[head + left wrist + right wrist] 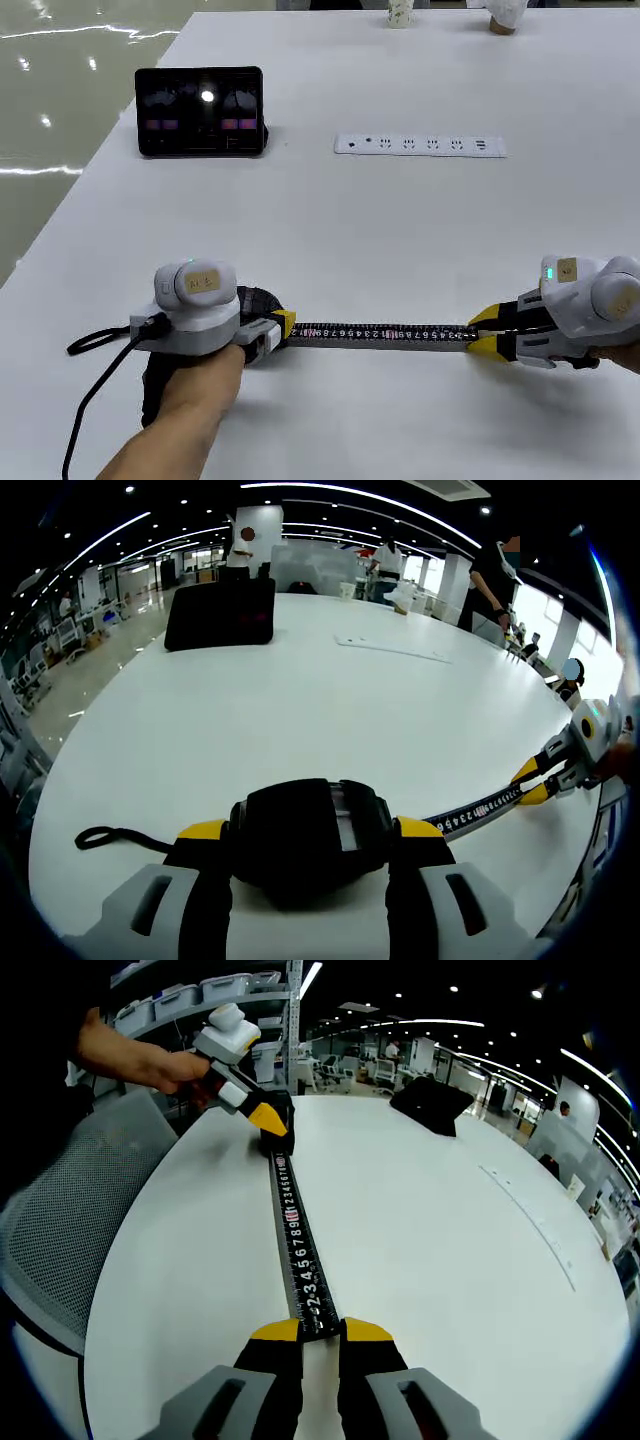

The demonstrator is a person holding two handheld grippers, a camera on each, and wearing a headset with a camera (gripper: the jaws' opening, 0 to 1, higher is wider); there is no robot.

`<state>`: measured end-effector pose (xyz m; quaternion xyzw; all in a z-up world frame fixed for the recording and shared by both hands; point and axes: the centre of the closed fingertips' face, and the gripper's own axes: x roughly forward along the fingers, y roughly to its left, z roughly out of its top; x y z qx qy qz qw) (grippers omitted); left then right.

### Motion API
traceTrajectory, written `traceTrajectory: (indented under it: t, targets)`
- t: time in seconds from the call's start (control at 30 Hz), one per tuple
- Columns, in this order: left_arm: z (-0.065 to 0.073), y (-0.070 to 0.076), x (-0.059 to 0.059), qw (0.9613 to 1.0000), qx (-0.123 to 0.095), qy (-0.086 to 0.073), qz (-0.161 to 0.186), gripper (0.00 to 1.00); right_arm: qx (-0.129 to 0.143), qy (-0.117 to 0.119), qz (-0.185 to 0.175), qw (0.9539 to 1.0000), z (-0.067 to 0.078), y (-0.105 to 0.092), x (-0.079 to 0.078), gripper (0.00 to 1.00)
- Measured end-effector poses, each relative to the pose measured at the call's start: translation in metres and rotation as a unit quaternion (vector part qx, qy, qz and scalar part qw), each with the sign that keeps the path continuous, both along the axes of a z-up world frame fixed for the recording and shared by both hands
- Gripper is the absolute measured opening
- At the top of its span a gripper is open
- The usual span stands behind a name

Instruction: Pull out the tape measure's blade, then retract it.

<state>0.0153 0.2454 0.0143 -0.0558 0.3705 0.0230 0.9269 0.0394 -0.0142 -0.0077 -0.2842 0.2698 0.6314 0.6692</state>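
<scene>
- The tape measure [310,825], a black case, lies on the white counter [400,240] at about 8 o'clock in the head view, with its wrist strap [110,837] trailing off at 9 o'clock.
- Its blade [380,333] is drawn out of the case toward 3 o'clock. It runs low and straight over the counter, numbers up.
- The left gripper [275,333] has its yellow-tipped fingers [203,831] clamped on the two sides of the case, holding it down.
- The right gripper [320,1330] is at the far end of the blade, with its fingers [368,1332] pinched together on the blade's tip.
- Judged from this, the pull-out is the step in hand and looks largely done. A good run of blade is out, and the retraction has not begun.
- The next move probably calls for walking the right gripper toward 9 o'clock along the blade's own line, letting the spring take the blade in slowly while the left keeps the case pinned. Letting the tip go outright risks the blade whipping home and kinking.
- Farther out, a dark tablet [200,110] stands at 11 o'clock, a white power strip [420,145] lies at 1 o'clock, and a paper cup [400,12] sits at the far edge. All are well apart from the work.
</scene>
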Motion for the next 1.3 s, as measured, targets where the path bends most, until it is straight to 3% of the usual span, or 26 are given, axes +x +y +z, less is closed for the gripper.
traceTrajectory:
  t: [0.73,1.3]
  targets:
    - [0.001,0.0,-0.001,0.9999,-0.008,-0.001,-0.006,0.58,-0.003,0.001,0.005,1.0,-0.002,0.007,0.003,0.1]
    - [0.0,-0.001,-0.001,0.9998,-0.012,0.0,-0.015,0.58,0.003,0.006,0.017,0.9998,-0.003,0.03,-0.004,0.1]
